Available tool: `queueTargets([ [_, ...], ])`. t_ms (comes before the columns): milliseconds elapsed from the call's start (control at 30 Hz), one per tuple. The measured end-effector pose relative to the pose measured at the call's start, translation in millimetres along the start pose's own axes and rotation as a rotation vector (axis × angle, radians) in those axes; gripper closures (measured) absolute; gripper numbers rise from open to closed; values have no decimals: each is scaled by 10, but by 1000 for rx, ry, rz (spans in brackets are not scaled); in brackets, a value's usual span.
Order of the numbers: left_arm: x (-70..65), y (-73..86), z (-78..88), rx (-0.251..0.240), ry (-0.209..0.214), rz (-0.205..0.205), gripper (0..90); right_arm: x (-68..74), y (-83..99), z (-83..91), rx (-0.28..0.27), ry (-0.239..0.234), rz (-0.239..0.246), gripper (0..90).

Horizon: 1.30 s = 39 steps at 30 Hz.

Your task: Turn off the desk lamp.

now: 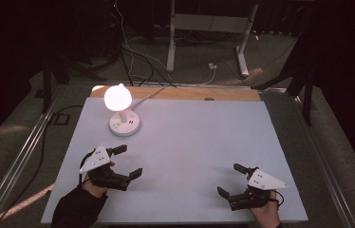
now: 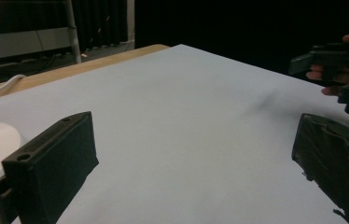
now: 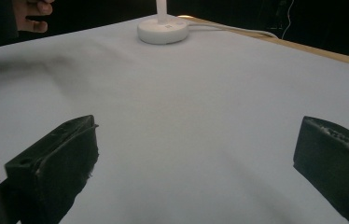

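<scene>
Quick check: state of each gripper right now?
Left gripper: open, holding nothing, near the lamp.
Right gripper: open, holding nothing.

A white-legged desk frame (image 1: pixel 207 28) and loose cables (image 1: pixel 133 57) stand on the dim floor beyond the table (image 1: pixel 190 142).

Matt pale table cover (image 1: pixel 190 142), glossy white plastic lamp base (image 1: pixel 125 124), wooden table edge (image 1: pixel 190 93)
</scene>
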<state>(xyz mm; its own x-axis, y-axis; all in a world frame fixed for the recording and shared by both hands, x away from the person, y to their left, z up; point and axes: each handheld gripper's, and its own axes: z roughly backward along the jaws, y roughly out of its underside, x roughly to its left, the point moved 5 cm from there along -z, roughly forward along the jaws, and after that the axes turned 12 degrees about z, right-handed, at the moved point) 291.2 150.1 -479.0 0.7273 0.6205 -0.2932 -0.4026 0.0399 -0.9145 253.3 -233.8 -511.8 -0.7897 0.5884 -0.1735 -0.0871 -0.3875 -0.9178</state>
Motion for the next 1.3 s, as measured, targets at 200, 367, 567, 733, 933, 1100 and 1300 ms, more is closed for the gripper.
queueTargets([
  [200,70,-66,-46,-3,-39,2,6,3,1,-1,1,-2,-1,0],
  [367,133,-135,-100,-10,-75,9,6,2,5,-2,3,-3,0,0],
  [567,180,-172,-154,-16,-104,15,6,4,2,0,1,-4,-3,0],
  [733,268,-245,-175,-39,-148,23,6,5,2,1,2,-5,-2,0],
  [933,366,-327,-179,-60,-182,37,6,8,6,-4,4,-8,0,0],
  [1100,427,-360,-212,-71,-198,45,6,8,11,-10,5,-10,-2,0],
  [1300,538,-383,-367,-89,-249,70,7,11,8,-13,4,-14,-6,0],
])
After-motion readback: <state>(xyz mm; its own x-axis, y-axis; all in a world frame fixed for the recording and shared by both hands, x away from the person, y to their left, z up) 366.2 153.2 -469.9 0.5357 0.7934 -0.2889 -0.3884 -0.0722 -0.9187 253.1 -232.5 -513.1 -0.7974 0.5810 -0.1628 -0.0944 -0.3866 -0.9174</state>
